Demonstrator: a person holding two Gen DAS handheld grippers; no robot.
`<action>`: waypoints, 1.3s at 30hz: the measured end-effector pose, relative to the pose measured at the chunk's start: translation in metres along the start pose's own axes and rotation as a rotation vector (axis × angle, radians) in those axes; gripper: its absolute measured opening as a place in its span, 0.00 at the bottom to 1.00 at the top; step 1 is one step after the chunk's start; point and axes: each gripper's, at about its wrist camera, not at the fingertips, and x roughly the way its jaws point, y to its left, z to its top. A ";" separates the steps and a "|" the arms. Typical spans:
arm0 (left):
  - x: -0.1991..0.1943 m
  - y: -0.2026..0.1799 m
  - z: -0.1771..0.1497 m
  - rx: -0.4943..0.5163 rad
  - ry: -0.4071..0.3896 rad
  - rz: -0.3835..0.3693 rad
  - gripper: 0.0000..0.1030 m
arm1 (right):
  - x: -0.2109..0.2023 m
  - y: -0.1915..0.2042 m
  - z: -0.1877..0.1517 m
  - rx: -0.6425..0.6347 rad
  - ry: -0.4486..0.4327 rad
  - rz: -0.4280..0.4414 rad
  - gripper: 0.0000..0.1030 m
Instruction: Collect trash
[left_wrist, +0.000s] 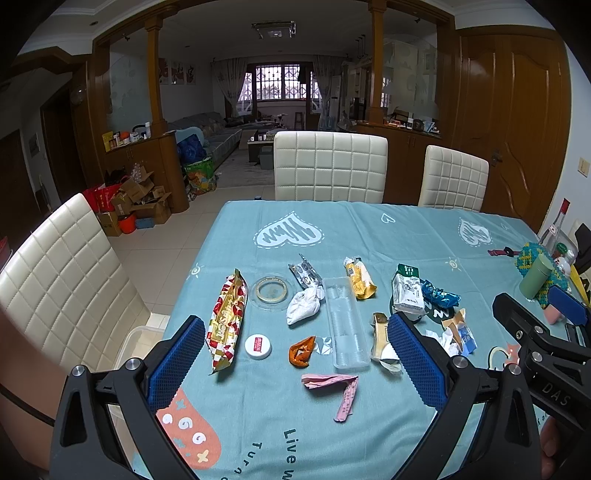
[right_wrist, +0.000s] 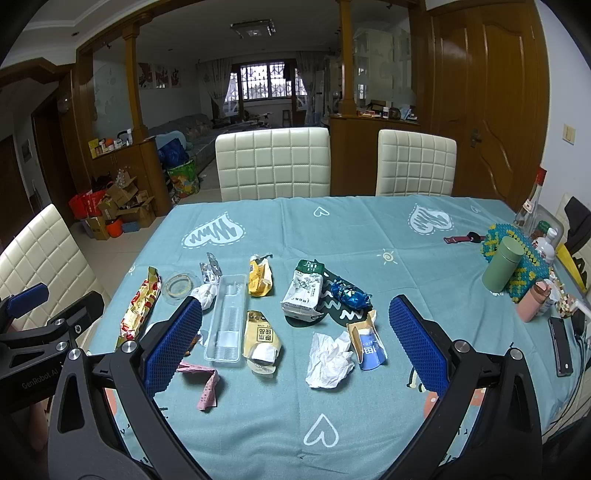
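The trash lies scattered across the middle of the teal-clothed table (right_wrist: 369, 424): a crumpled white tissue (right_wrist: 328, 363), a long clear plastic tray (right_wrist: 226, 319), a folded pink paper slip (left_wrist: 334, 387), a long red-and-gold snack wrapper (left_wrist: 226, 321); the light pieces may slide or flutter away under a careless pinch, and the tray could flex and slip; no bin shows. Both claws hover above the near edge, level, empty; the left claw (left_wrist: 295, 365) gapes wide; the right claw (right_wrist: 295, 354) likewise.
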 end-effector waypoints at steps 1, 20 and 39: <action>0.000 0.000 0.000 0.000 0.000 0.000 0.94 | 0.000 0.000 0.000 0.000 0.000 0.000 0.97; -0.002 -0.002 -0.001 0.003 0.004 -0.004 0.94 | 0.000 0.000 0.001 0.000 0.000 -0.001 0.97; -0.001 -0.001 -0.001 0.002 0.005 -0.005 0.94 | 0.001 0.001 0.001 0.000 0.002 -0.003 0.97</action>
